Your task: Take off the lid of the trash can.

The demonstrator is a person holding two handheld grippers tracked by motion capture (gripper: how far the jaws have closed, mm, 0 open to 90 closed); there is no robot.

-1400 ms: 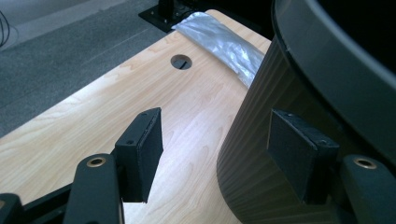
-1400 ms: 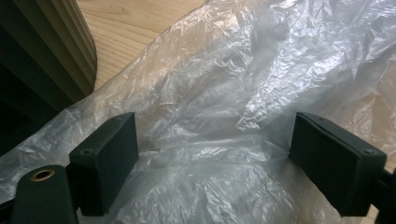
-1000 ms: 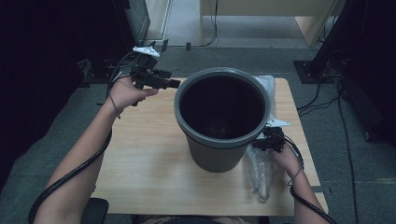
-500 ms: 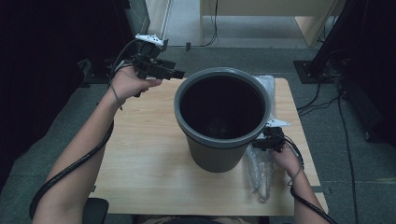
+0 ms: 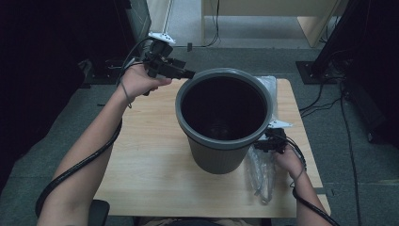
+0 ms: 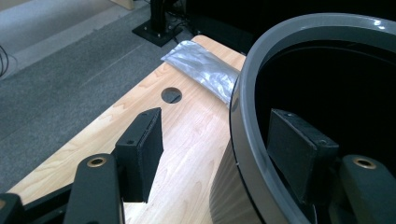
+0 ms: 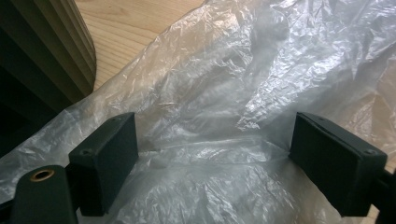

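A grey plastic bin (image 5: 223, 142) stands empty and upright in the middle of the wooden table (image 5: 150, 155). My left gripper (image 5: 188, 74) hovers at the bin's far left rim. In the left gripper view this gripper (image 6: 219, 123) is open and straddles the rim (image 6: 247, 116), one jaw outside the wall and one inside, with a gap showing. A clear plastic bag (image 5: 261, 176) lies on the table to the right of the bin. My right gripper (image 5: 263, 145) is low beside the bin wall (image 7: 42, 51), open (image 7: 217, 140) over the crumpled bag (image 7: 224, 84), which its pads do not pinch.
The bag's far end (image 6: 201, 63) lies flat behind the bin near a round cable hole (image 6: 171, 94). Grey carpet surrounds the table. Cables and a black stand base (image 5: 324, 61) sit on the floor at the back right. Dark equipment stands at the left.
My left gripper has risen and moved right, from beside the table's far left corner to the bin's rim. The right gripper and the bag have stayed put.
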